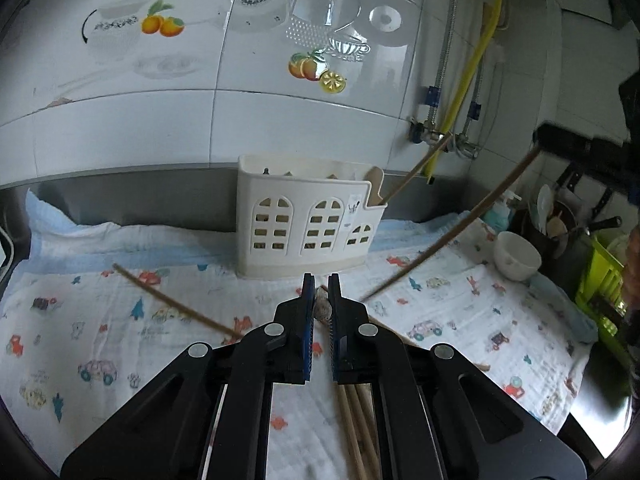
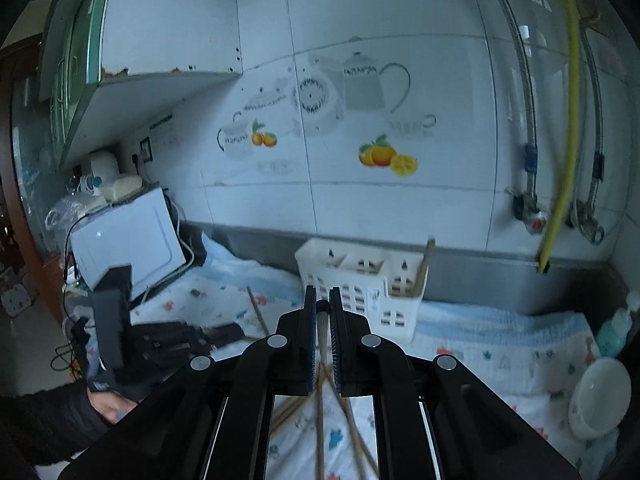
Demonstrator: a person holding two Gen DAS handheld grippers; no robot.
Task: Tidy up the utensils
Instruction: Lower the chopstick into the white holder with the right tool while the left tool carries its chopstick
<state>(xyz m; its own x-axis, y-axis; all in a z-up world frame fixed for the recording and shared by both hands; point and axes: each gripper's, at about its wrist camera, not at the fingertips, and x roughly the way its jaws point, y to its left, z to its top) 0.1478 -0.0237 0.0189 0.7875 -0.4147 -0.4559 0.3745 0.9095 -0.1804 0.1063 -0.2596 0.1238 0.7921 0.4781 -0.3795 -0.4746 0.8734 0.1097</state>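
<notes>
Both jaws look almost closed. The right gripper (image 2: 322,304) has its jaws shut on one chopstick (image 2: 321,332), which runs between them and down toward the cloth (image 2: 500,344); in the left view this same stick (image 1: 452,236) slants in the air from the right gripper down to near the cloth. The left gripper (image 1: 321,288) hangs low over the cloth with only a narrow gap between its jaws. A small grey thing shows in that gap, but I cannot tell if it is held or only lies on the cloth behind.

The holder (image 1: 308,216) stands upright on the cloth at the back, against the wall. Its right compartment has already one stick (image 1: 416,172) leaning out and a flat wooden utensil. One loose chopstick (image 1: 176,304) lies on the cloth at the left, and a bundle (image 1: 356,420) lies under the left gripper.

I judge the step is to bring the held stick to the holder. To do it well, turn the stick more upright first, aim its lower tip over the right compartment, and lower slowly. Release only when the tip is inside, because the light holder could tip over.
</notes>
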